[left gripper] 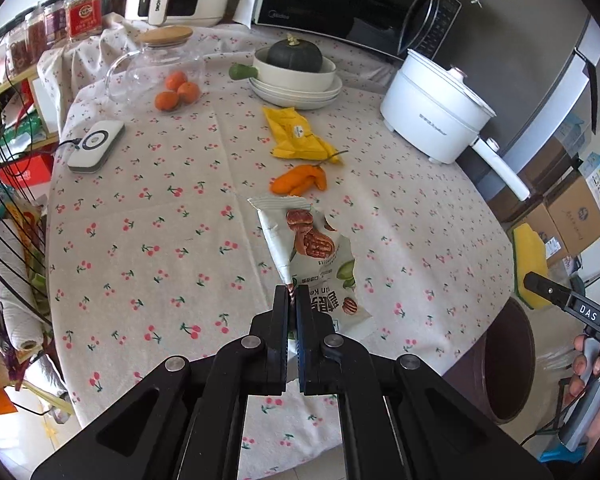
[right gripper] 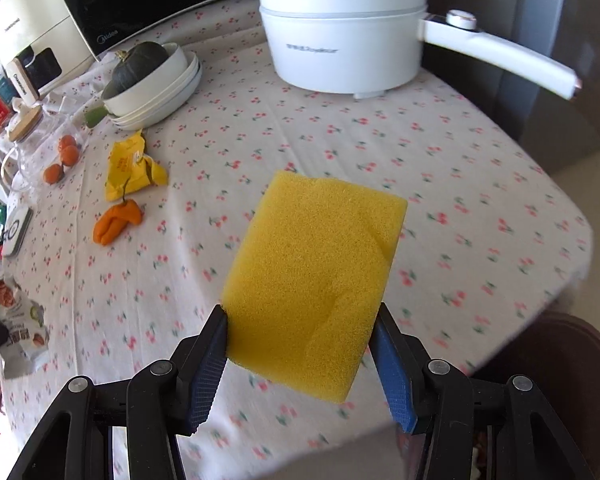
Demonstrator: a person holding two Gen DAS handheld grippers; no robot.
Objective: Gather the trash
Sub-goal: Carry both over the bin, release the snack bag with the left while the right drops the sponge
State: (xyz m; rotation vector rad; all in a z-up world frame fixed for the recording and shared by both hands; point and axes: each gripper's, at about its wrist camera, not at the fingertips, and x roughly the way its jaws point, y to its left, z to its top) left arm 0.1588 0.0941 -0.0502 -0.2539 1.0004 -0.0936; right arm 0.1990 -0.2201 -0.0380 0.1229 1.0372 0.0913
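My left gripper [left gripper: 293,298] is shut on the edge of a torn white snack wrapper [left gripper: 314,256] printed with pecans, lifted over the cherry-print tablecloth [left gripper: 160,240]. The same wrapper [right gripper: 14,320] shows at the left edge of the right wrist view. My right gripper [right gripper: 300,320] is shut on a yellow sponge [right gripper: 316,280], held above the cloth near the table's right edge. That sponge [left gripper: 530,264] and the right gripper show at the right of the left wrist view. A crumpled yellow packet [left gripper: 298,134] and an orange pepper [left gripper: 300,180] lie mid-table.
A dark brown bin [left gripper: 508,360] stands on the floor by the table's right edge. On the table are a white electric pot [left gripper: 436,108], stacked bowls holding a dark squash [left gripper: 294,56], three tangerines [left gripper: 178,92], a glass jar [left gripper: 156,64], a white device [left gripper: 96,144] and a microwave [left gripper: 348,0].
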